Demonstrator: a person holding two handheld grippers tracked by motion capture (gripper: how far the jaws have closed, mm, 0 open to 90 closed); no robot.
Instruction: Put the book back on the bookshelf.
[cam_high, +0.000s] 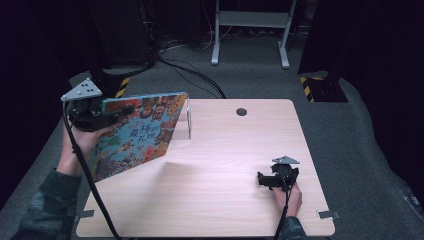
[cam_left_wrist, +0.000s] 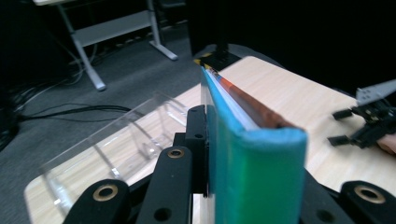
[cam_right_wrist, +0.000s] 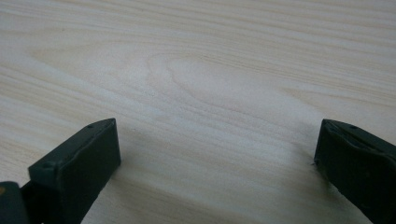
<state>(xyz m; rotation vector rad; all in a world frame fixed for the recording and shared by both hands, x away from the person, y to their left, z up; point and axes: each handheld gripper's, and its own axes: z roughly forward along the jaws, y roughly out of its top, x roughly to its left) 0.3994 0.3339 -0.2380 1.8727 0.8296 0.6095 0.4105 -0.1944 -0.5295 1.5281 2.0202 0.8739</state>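
- The left gripper (cam_high: 107, 116) at the far left edge of the table (cam_high: 215, 200) is clamped on the book (cam_high: 137, 134), its jaws pinching the spine end; in the left gripper view the teal spine (cam_left_wrist: 257, 177) sits squarely between them.
- The book hangs clear of the tabletop, tilted, with its colourful cover facing the near side and its far corner up by the clear acrylic stand (cam_high: 186, 120).
- The step in hand looks like carrying the book to that stand, which sits just right of the book at the far side of the table.
- To do it well, I would bring the book upright before lowering it, so the bottom edge meets a slot rather than a divider; the left gripper view shows the stand (cam_left_wrist: 116, 144) with several see-through compartments that are easy to misjudge.
- Keep the grip firm: the book is held only at one end and could swing or slip.
- The stand is light and could slide if nudged, so lower gently.
- The right gripper (cam_high: 276, 180) rests on the near right of the table with its jaws spread and nothing between them; it could steady the stand.
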